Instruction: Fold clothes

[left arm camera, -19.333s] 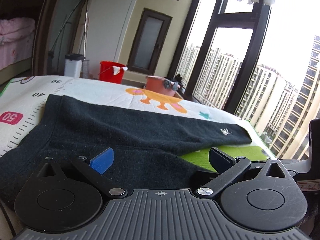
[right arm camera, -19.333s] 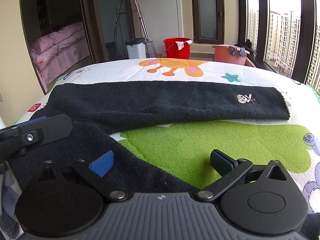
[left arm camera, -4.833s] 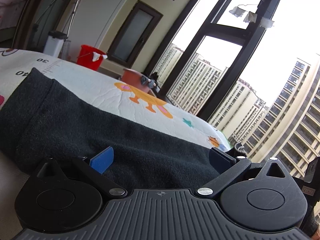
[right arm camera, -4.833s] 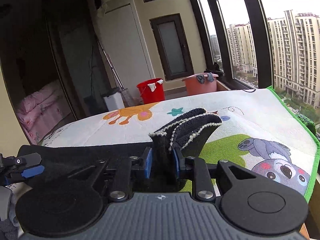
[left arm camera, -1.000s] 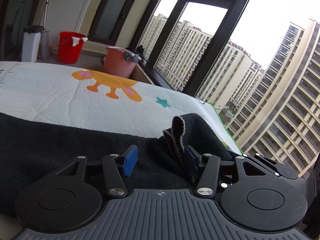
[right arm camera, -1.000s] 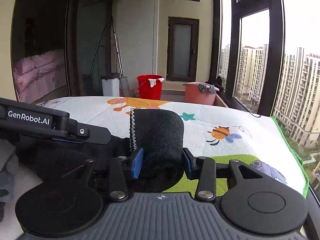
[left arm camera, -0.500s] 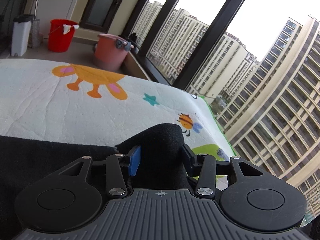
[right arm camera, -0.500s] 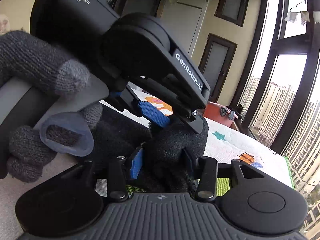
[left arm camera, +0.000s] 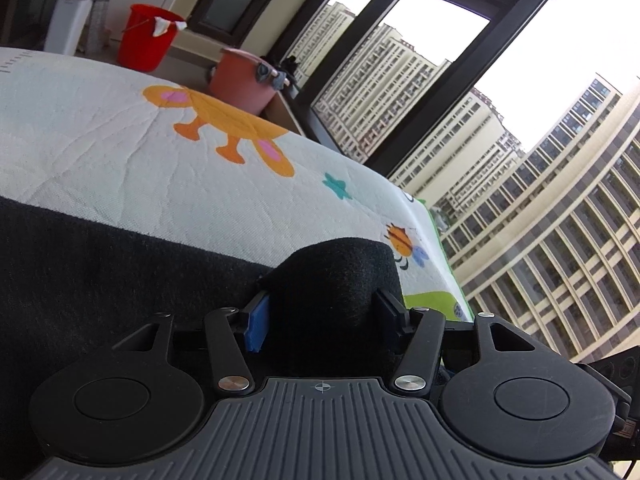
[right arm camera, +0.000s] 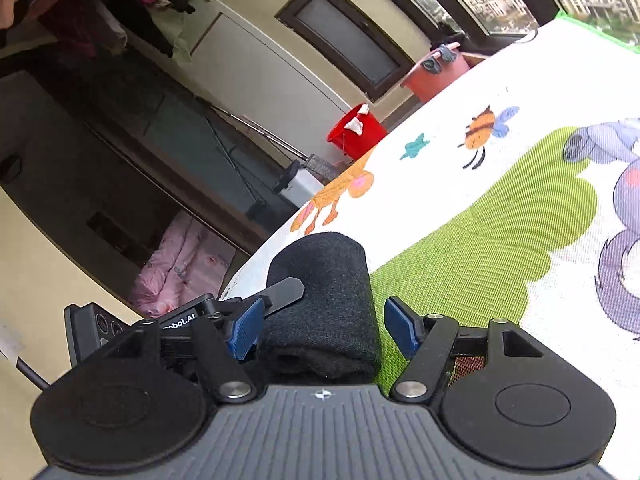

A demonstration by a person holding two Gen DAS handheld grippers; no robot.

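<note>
Black fleece garment [left arm camera: 332,280], rolled fold, on mat.

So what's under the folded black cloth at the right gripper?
Under the black cloth, the printed mat: green patch at its right edge, white beyond. The mat directly beneath is covered. The right gripper is opening around it.

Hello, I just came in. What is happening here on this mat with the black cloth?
A person is folding a black garment on a cartoon play mat, with a two-finger gripper in each hand. The folded end sits between the jaws of both the left gripper and the right gripper. Both pairs of jaws are opening, so the fold is being let go. The right gripper's far pad already stands clear of the cloth.
</note>
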